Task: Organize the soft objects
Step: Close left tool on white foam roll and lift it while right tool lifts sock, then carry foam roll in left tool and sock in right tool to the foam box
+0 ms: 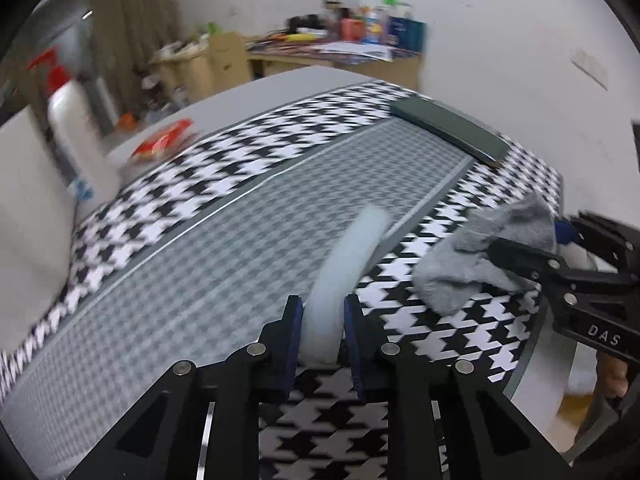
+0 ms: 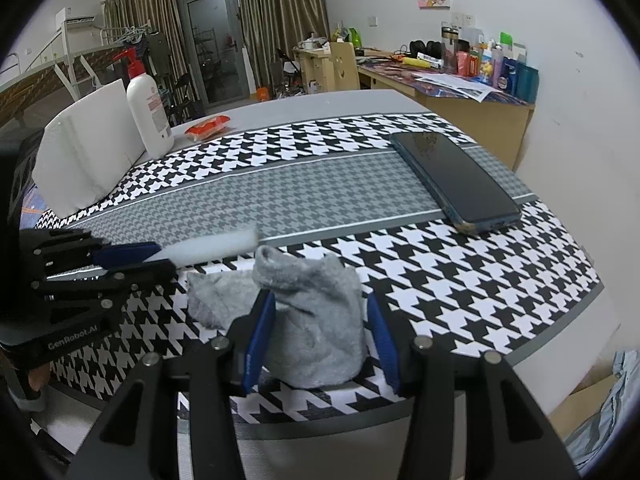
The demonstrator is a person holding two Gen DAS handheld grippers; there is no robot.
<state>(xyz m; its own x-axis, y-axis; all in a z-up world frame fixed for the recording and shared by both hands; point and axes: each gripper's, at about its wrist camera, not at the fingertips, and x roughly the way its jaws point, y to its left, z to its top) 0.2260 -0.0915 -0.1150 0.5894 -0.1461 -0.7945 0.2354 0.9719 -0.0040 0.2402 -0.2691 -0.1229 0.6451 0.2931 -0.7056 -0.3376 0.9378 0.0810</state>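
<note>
A white foam strip (image 1: 352, 256) rises off the houndstooth cloth (image 1: 248, 152), and my left gripper (image 1: 323, 322) is shut on its near end, both blue pads pressed against it. In the right wrist view that left gripper (image 2: 132, 258) comes in from the left, with the foam strip (image 2: 212, 246) sticking out to the right. A crumpled grey sock (image 2: 316, 320) stands bunched on the cloth between the pads of my right gripper (image 2: 320, 336). The jaws stand wide: the left pad brushes the sock and a thin gap shows at the right pad. The sock (image 1: 480, 256) and right gripper (image 1: 568, 240) also show at the right of the left wrist view.
A dark phone (image 2: 456, 180) lies at the back right of the cloth. A white pump bottle (image 2: 146, 108), a white foam block (image 2: 88, 148) and a red packet (image 2: 208, 124) stand at the back left. The table edge (image 2: 560, 336) runs close on the right. A cluttered desk (image 2: 460, 92) stands behind.
</note>
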